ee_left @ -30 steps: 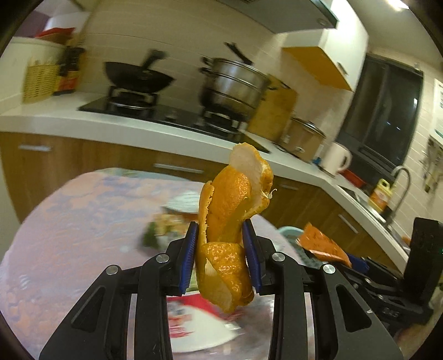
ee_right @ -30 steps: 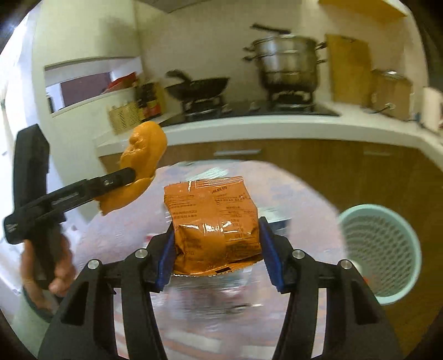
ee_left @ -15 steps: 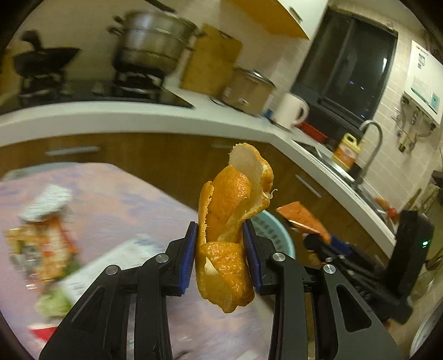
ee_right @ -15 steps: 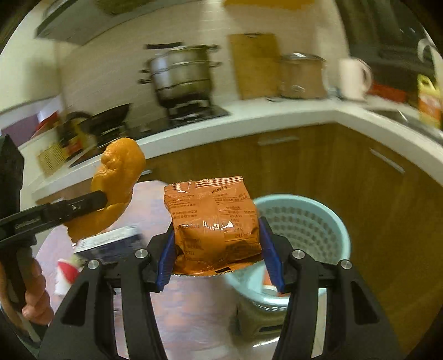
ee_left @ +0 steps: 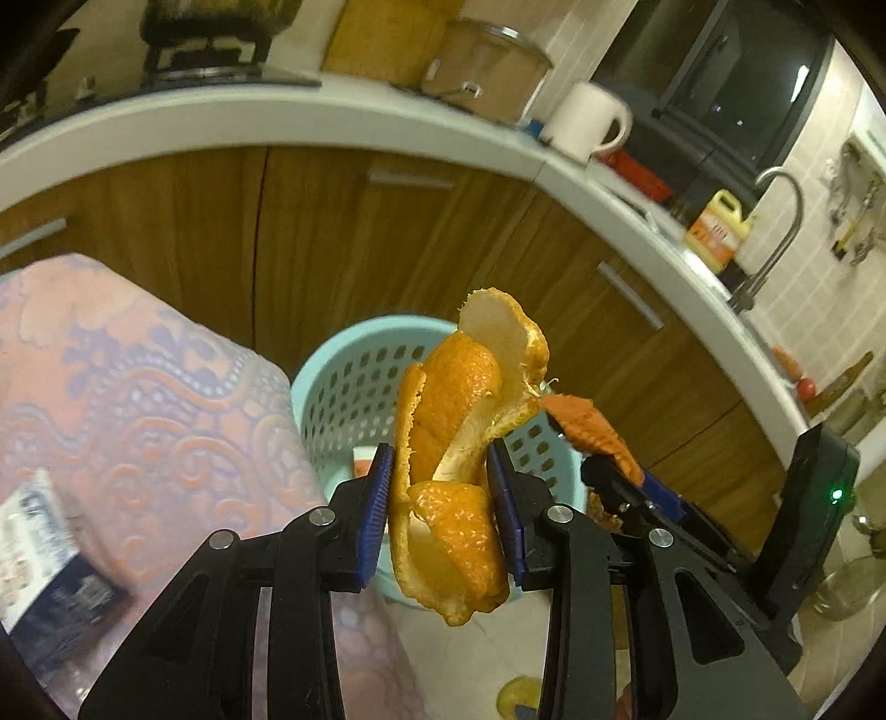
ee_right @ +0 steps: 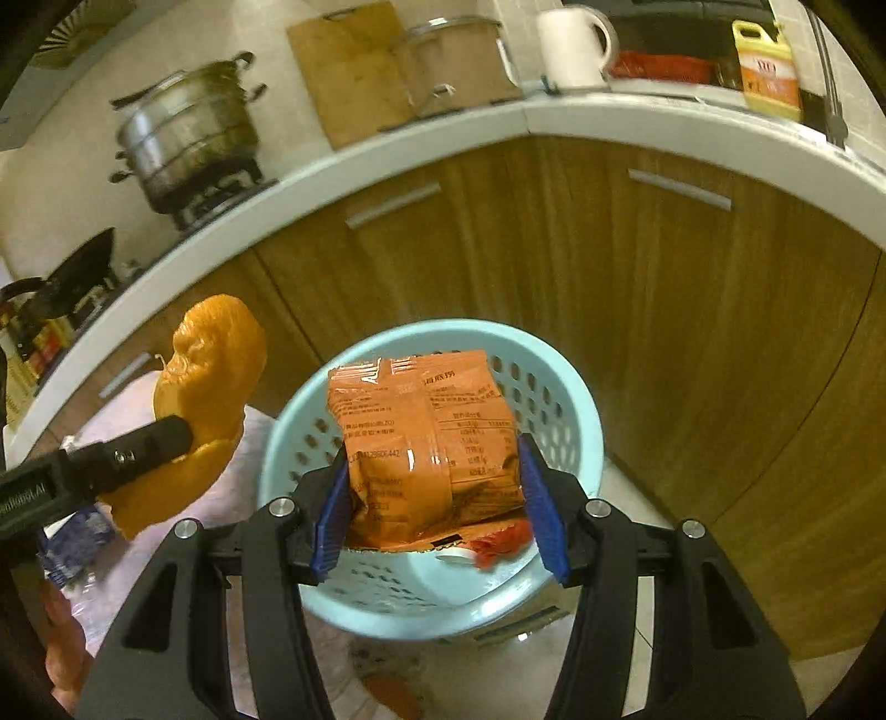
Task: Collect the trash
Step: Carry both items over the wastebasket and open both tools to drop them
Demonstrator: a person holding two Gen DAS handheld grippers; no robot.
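Our left gripper (ee_left: 443,501) has its blue ribbed pads (ee_left: 374,518) drawn in tight on a curled orange peel (ee_left: 462,443), pitted and glossy on the outside, pale and pithy on the inside, its upper flap standing up toward twelve o'clock. Our right gripper (ee_right: 434,501) has its pads (ee_right: 332,512) set wider, clamped on the two sides of a crinkled orange snack packet (ee_right: 426,437), a flat foil pouch with fine print on its face and an open lower edge. Just behind both loads we see the pale blue plastic basket (ee_right: 576,410), round and perforated with oval holes, with scraps lying in its bottom. At nine o'clock in the left wrist view is the table under a pink embossed cloth (ee_left: 127,399). Beyond stand wood-grain cabinets (ee_right: 692,310) under a white counter (ee_left: 310,111), with a white kettle (ee_right: 573,47) at one o'clock in the right wrist view.
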